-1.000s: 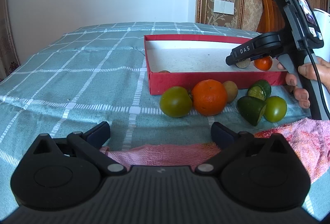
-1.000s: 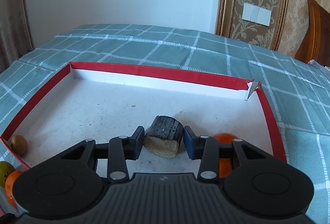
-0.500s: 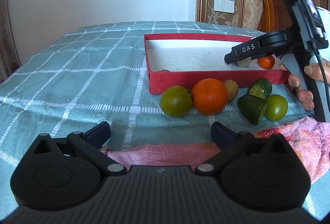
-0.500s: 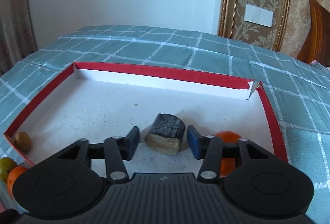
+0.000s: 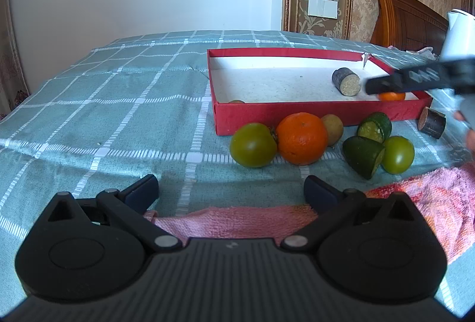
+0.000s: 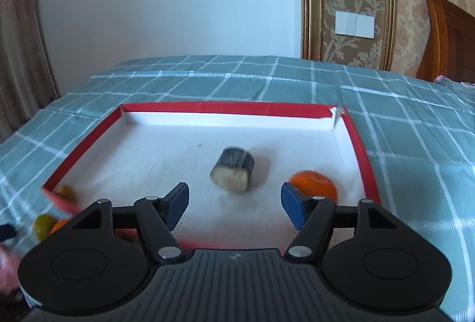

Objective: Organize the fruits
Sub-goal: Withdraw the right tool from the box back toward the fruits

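Observation:
A red box (image 5: pixel 297 113) (image 6: pixel 360 152) with a white floor lies on the checked cloth. Inside lie a dark cut stalk piece (image 5: pixel 346 82) (image 6: pixel 233 171), a small orange (image 5: pixel 392 96) (image 6: pixel 314 182) and a small brown fruit (image 6: pixel 66 191). My right gripper (image 6: pixel 235 201) is open and empty, held above the box's near edge; it shows blurred in the left wrist view (image 5: pixel 415 80). My left gripper (image 5: pixel 230 193) is open and empty above a pink towel (image 5: pixel 415 203). In front of the box lie a green tomato (image 5: pixel 253 149), an orange (image 5: pixel 301 138), a brown fruit (image 5: pixel 333 129), two cut green pieces (image 5: pixel 363 155), another green tomato (image 5: pixel 397 154) and a dark stalk piece (image 5: pixel 432 122).
The teal checked cloth (image 5: pixel 104 114) stretches left of the box. A wooden headboard (image 5: pixel 406 16) and a white object (image 5: pixel 460 34) stand at the far right. A wall with a light switch (image 6: pixel 354 24) is behind.
My right gripper opened, let go of the dark stalk piece in the box, and pulled back and up. The left gripper has not moved.

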A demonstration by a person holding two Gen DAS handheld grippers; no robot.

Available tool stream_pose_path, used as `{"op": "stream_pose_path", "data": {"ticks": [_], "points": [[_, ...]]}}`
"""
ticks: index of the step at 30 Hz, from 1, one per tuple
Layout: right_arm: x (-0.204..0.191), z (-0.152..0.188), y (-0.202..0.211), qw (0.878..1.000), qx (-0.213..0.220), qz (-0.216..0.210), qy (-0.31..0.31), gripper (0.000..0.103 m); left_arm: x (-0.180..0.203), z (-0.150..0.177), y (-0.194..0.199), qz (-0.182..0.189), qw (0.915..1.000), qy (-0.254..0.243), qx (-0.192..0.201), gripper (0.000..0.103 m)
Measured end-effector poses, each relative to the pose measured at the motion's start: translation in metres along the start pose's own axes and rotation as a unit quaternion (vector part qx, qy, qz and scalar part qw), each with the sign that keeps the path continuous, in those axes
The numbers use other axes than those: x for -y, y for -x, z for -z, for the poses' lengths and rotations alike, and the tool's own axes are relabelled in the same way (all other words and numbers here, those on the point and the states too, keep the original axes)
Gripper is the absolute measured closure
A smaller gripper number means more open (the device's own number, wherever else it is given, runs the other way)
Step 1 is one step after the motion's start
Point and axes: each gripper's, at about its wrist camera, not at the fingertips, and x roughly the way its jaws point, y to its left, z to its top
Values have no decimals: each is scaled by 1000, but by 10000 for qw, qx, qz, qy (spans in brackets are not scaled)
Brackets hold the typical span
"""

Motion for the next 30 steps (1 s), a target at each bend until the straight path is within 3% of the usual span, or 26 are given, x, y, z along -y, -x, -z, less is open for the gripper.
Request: {"op": "stream_pose_path", "data": {"ticks": [5, 9, 21, 30], "points": [[-4, 35, 41, 9989, 195, 144, 391, 34, 0, 0, 0, -1, 10000, 0, 0, 0], [5, 53, 54, 9995, 115, 103, 266, 34, 0, 0, 0, -2, 10000, 0, -1, 0], [31, 66, 50, 9994, -242, 227, -38, 33, 0, 0, 0, -1, 10000, 0, -1, 0], [27, 67, 48, 9993, -348, 102, 103, 19, 3, -2, 0, -117, 9999, -40, -3, 0]]}}
